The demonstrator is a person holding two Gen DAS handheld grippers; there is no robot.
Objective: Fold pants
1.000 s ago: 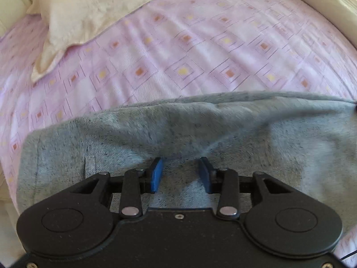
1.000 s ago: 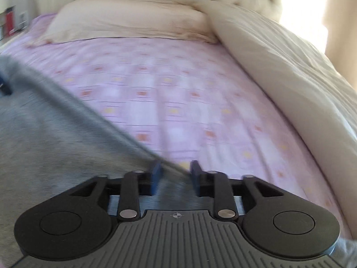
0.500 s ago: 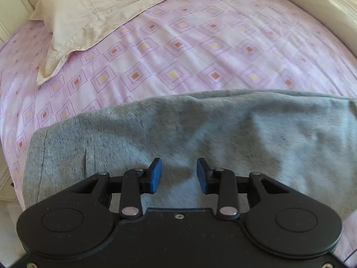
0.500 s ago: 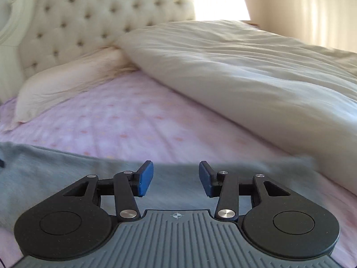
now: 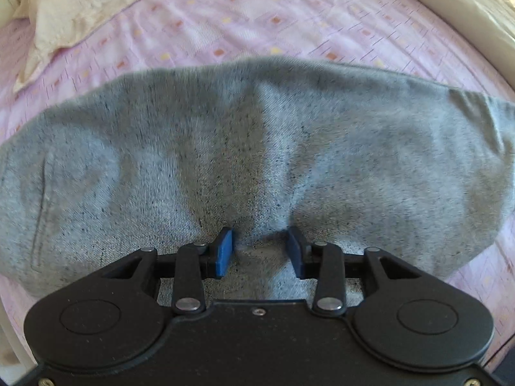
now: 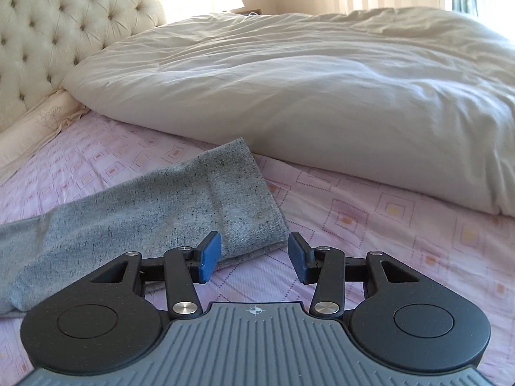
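- Grey pants (image 5: pixel 257 148) lie flat across the pink-sheeted bed (image 5: pixel 244 22).
- Left tool (image 5: pixel 260 251), just widened, hovers half-open over them.
- Right tool (image 6: pixel 254 257) gapes empty at the leg end.

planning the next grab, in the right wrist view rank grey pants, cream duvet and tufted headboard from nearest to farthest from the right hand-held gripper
1. Grey speckled fabric pants: its end lies just ahead of the right hand-held gripper, to the left.
2. Cream rumpled duvet: beyond, centre and right.
3. Cream tufted headboard: farthest, upper left.
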